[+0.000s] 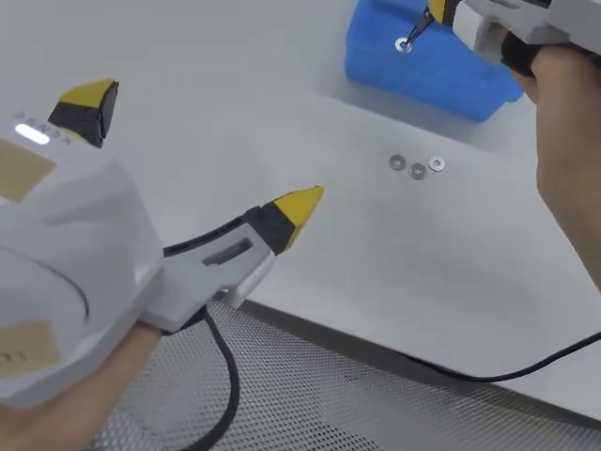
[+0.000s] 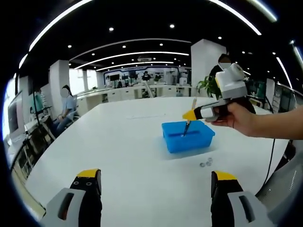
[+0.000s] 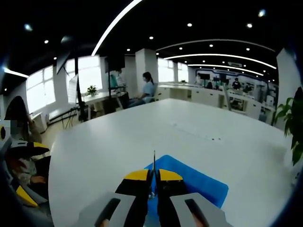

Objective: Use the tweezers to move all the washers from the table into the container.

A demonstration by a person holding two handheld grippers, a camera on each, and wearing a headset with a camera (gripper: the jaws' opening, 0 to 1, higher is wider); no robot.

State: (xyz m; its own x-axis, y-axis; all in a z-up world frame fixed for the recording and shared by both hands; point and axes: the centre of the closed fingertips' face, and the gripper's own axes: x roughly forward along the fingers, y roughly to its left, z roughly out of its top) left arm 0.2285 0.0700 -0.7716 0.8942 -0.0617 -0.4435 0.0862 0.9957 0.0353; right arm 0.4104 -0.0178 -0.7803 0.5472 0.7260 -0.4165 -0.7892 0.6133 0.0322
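Small round silver metal washers (image 1: 417, 166), three of them, lie close together on the white table (image 1: 282, 113), near the blue plastic box (image 1: 441, 75). One more washer (image 1: 404, 44) sits at the tip of the thin metal tweezers (image 1: 418, 28), at the open top of the box. The right gripper (image 1: 439, 11) has its two jaws pressed together on the tweezers. The left gripper (image 1: 194, 148) holds nothing, and its jaws are spread wide, well apart from the box. This looks like the drop step. Next, the tweezers need to loosen so the washer falls in. Then they must go down to the three flat little washers, which will take a careful pinch.
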